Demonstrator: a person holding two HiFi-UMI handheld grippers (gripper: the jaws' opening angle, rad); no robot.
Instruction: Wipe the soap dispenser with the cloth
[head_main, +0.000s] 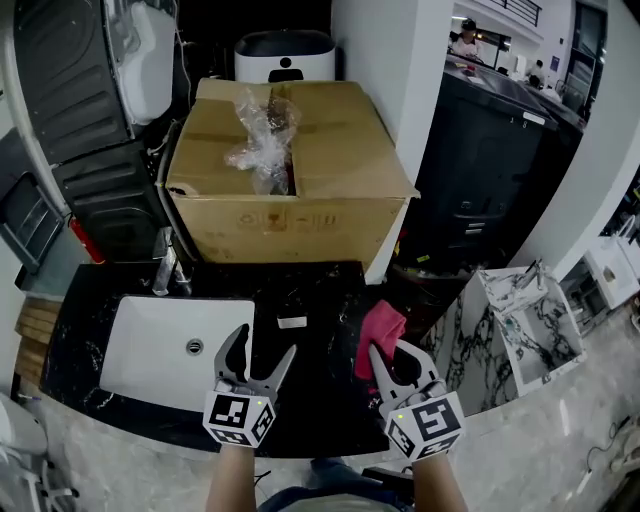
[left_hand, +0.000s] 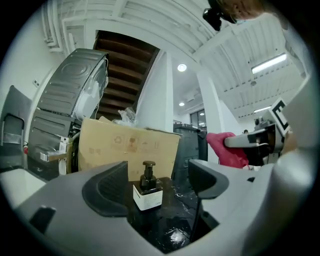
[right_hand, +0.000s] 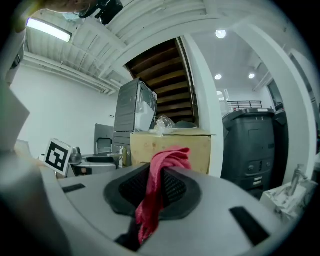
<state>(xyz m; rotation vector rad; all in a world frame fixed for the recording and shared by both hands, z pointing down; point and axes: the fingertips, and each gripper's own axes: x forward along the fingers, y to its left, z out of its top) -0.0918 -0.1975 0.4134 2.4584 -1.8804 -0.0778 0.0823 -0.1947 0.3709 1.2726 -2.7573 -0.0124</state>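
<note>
In right tool (right_hand: 159, 176), cloth (right_hand: 171, 156) partly hidden

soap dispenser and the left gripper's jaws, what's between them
Only bare black marble countertop, in the left gripper view, lies between the open left gripper and the dark white-labelled soap dispenser.

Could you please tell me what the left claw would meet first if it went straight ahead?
The soap dispenser, probably: it stands ahead in line with the open jaws, though how far is unclear.
</note>
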